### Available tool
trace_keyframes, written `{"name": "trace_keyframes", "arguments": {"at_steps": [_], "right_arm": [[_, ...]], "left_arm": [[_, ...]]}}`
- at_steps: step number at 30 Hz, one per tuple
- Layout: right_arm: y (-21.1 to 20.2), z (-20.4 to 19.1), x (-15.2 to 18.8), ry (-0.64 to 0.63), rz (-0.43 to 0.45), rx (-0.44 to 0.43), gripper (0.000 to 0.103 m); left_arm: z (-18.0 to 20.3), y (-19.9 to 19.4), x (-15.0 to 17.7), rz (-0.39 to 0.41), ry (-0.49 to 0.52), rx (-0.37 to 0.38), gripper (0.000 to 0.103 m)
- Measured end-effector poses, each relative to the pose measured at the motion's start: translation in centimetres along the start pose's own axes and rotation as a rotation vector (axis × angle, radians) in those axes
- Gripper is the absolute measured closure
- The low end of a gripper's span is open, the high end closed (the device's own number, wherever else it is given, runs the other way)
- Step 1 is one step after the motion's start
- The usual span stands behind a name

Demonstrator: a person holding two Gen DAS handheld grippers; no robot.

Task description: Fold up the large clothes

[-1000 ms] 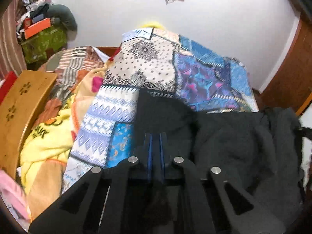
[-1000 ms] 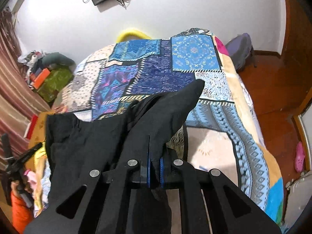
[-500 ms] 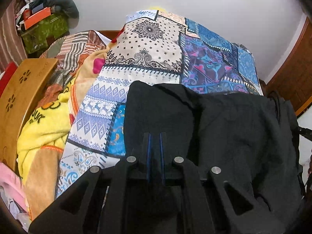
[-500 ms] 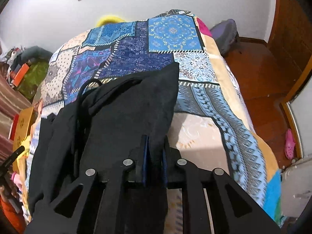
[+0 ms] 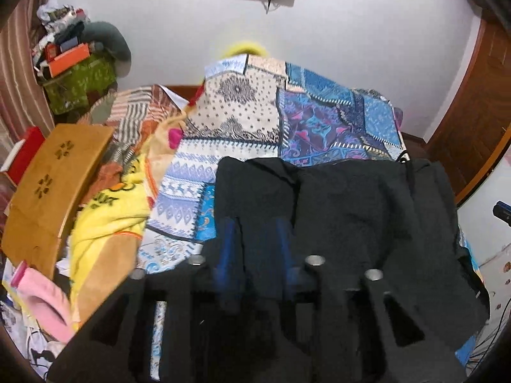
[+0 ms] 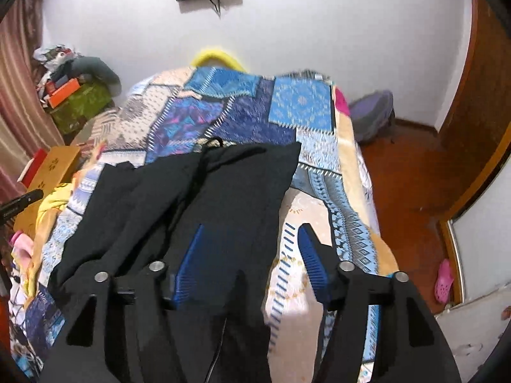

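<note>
Two grippers hang over the near end of a bed [image 6: 345,146] covered by a patchwork quilt [image 5: 242,121], and a black garment [image 5: 351,210] lies spread flat across that near end, its far edge running straight across the quilt and its near part passing under both tools. Along the bed's left edge the room is crowded: a yellow blanket [image 5: 108,220] and a striped cloth [image 5: 134,111] are heaped against the quilt, a wooden board [image 5: 54,185] leans beside them, and a pink cloth [image 5: 44,300] lies at the near left corner, so little free room is left there. The left gripper [image 5: 254,233] has just been opening; its blue pads [image 5: 227,242] now stand apart with black fabric lying loose between them, not pinched. The garment's left edge falls short of the bed's left side, leaving a strip of bare quilt. The right gripper [image 6: 252,242] has likewise just been opening and its jaws are spread wider, the left pad [image 6: 188,265] over the garment's right border and the right pad [image 6: 311,258] over bare quilt, nothing clamped. Beyond the garment the far half of the bed is open up to the white wall [image 6: 319,25]. Past the bed's right edge the wooden floor [image 6: 408,185] is clear apart from a grey bag [image 6: 373,115] by the far corner and a pink shoe [image 6: 444,279] near the doorway.
</note>
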State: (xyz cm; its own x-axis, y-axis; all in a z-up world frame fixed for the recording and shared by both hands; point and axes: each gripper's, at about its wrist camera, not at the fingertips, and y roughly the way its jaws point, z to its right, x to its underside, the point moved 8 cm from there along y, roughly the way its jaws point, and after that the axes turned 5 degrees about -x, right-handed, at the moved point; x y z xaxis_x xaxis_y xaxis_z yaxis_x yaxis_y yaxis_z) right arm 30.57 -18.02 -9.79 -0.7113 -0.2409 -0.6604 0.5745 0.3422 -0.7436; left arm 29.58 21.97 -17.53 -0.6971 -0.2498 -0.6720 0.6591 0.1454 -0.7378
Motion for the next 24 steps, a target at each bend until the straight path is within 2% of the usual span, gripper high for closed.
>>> {"name": "trace_keyframes", "arguments": {"at_steps": [3, 4, 5, 6, 8, 11, 14, 20, 24], "right_arm": [[-1.4, -0.5, 1.2, -0.005, -0.002, -0.014, 0.043], [-1.8, -0.6, 1.6, -0.004, -0.004, -0.017, 0.042], [-2.0, -0.7, 2.1, -0.004, -0.005, -0.018, 0.042], [-2.2, -0.8, 2.6, -0.004, -0.008, -0.020, 0.041], [-2.3, -0.8, 3.7, 0.004, -0.017, -0.020, 0.039], [-2.0, -0.8, 5.5, 0.030, -0.051, -0.024, 0.038], [-1.7, -0.7, 7.4, 0.065, -0.081, -0.039, 0.038], [-1.3, 0.6, 11.2, 0.176, -0.115, -0.030, 0.038], [-0.8, 2.4, 13.6, 0.240, -0.143, 0.023, 0.038]], "left_arm": [[-0.9, -2.2, 0.9, 0.026, 0.011, -0.015, 0.047], [-1.3, -2.7, 1.4, 0.028, 0.014, -0.023, 0.046], [-1.7, -3.1, 1.9, 0.025, 0.014, -0.027, 0.041], [-2.2, -3.3, 2.6, 0.014, 0.010, -0.033, 0.031], [-3.4, -3.4, 4.0, -0.010, -0.009, -0.034, 0.022], [-5.4, -2.9, 6.6, -0.068, -0.066, -0.025, 0.020], [-7.9, -1.4, 10.0, -0.161, -0.137, -0.022, 0.020], [-11.4, 1.4, 16.2, -0.307, -0.240, -0.063, 0.020], [-12.9, 2.8, 19.3, -0.375, -0.304, -0.076, 0.020]]}}
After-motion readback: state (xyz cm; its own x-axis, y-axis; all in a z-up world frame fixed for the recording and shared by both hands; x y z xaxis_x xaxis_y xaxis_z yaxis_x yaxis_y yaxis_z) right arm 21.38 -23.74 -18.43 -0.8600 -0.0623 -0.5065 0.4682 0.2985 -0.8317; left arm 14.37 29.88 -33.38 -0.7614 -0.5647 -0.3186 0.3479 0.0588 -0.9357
